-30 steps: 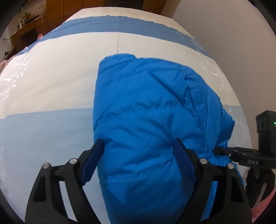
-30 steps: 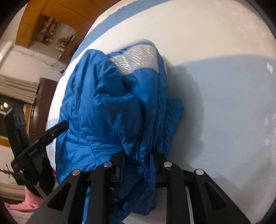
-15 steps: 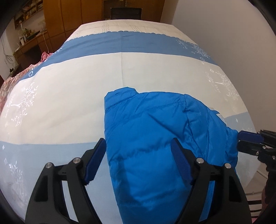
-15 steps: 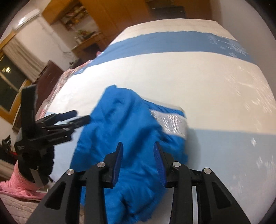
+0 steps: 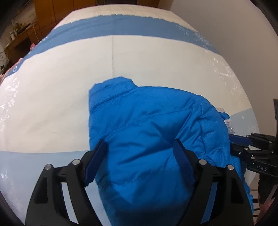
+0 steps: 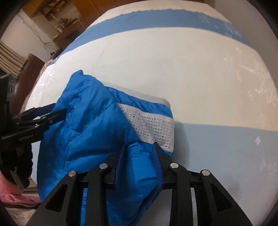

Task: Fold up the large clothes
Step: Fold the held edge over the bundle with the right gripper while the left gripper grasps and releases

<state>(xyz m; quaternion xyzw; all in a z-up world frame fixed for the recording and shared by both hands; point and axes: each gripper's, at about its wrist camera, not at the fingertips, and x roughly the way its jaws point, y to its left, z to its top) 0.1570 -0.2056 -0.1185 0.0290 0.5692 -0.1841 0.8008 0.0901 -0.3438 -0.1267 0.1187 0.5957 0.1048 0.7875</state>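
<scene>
We see a bed (image 5: pixel 60 87) covered by a cream sheet with blue bands (image 5: pixel 121 26), wooden cabinets (image 5: pixel 52 12) beyond it, a plain wall (image 5: pixel 234 26) alongside, and pink fabric (image 6: pixel 10 196) nearby.

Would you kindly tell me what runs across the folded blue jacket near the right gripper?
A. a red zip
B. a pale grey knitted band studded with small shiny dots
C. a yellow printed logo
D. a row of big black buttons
B: in the right wrist view a pale grey band dotted with tiny sparkling studs crosses the blue jacket just above the right gripper, with no zip, buttons or logo showing.
</scene>
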